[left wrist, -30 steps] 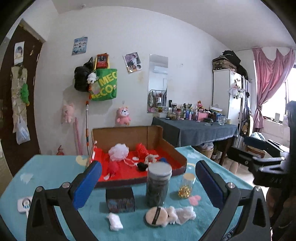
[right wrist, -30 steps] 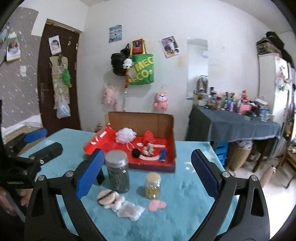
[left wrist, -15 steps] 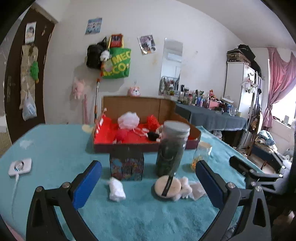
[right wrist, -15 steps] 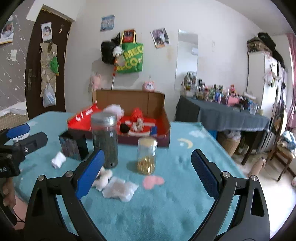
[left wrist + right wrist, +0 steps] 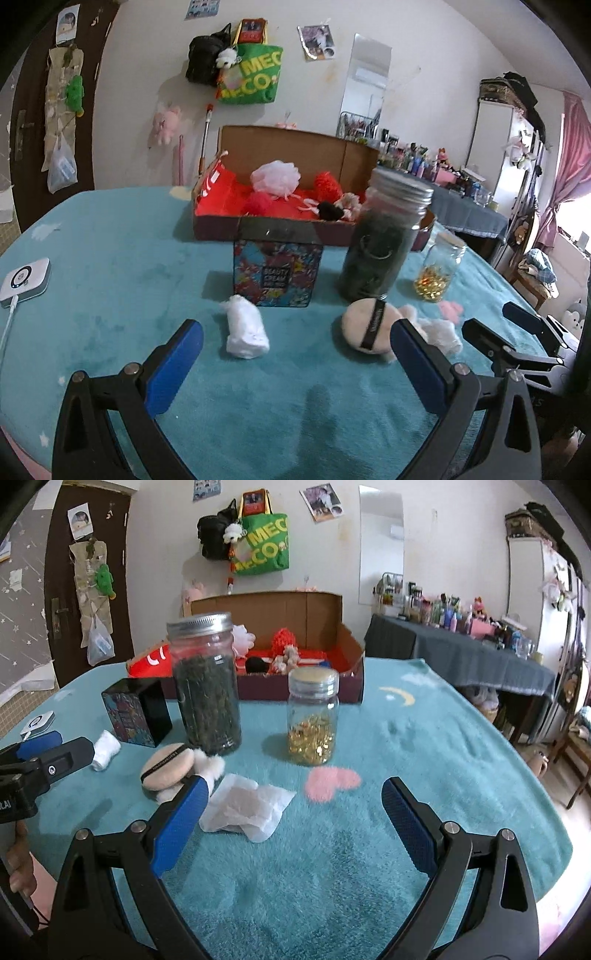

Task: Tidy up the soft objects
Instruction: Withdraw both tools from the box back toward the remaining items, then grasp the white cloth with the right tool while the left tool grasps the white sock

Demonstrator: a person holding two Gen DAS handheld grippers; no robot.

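Both tools are spread wide with nothing in them. The left tool point(image 5: 295, 354) hangs low over the near edge of the table point(image 5: 110, 258), with a rolled white cloth point(image 5: 245, 330) lying just ahead between its fingers and a round powder puff point(image 5: 367, 326) close to its right finger. The right tool point(image 5: 291, 812) sits over a crumpled white tissue point(image 5: 247, 806), cotton fluff point(image 5: 207, 768) beside the puff. Further out stand a tall jar of dark leaves point(image 5: 207, 686), a small jar of gold capsules point(image 5: 313, 716) and a colourful beauty cream box point(image 5: 277, 273). Toward the table's far edge an open cardboard box point(image 5: 295, 155) holds a bath pouf point(image 5: 275, 175) and red fluffy stuff.
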